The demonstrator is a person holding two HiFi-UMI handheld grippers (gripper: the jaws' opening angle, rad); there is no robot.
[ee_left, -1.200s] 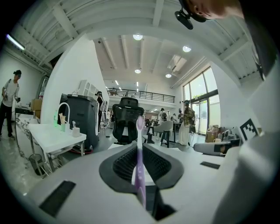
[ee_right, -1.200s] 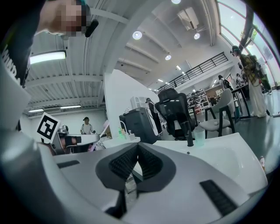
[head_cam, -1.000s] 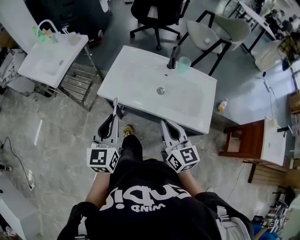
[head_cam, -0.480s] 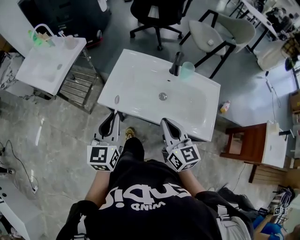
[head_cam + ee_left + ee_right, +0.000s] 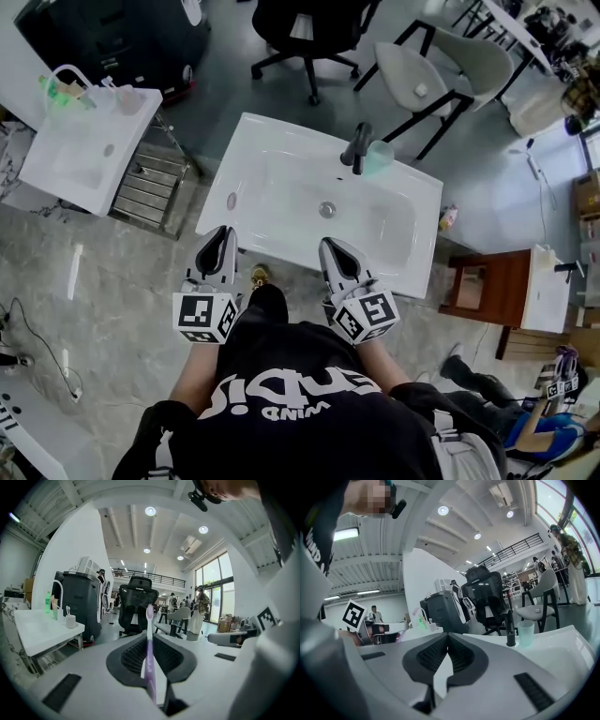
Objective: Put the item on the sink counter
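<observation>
The slim lilac plastic toothbrush (image 5: pixel 149 660) is pinched between the jaws of the left gripper (image 5: pixel 149 639). They are clenched on its handle, so it is carried and not yet on the table. Its long axis runs straight along the jaws and away from the person, bristle end farthest out.

In the head view the brush head (image 5: pixel 232 201) shows over the left rim of the white rectangular basin-top table (image 5: pixel 412 246). The left gripper (image 5: pixel 223 234) itself hangs just short of the near edge. The flat ledge to the left of the bowl therefore lies straight ahead of the jaws and a little below them. I judge a short reach forward and down would lay the brush there, handle pointing back towards the person.

The right gripper (image 5: pixel 446 639) has its jaws pressed together with nothing between them. In the head view it (image 5: pixel 335 247) sits near the middle of the near edge, well apart from the brush. At the far rim stand a black tap (image 5: pixel 359 146) and a pale green translucent cup (image 5: pixel 379 156), well clear of that ledge.
</observation>
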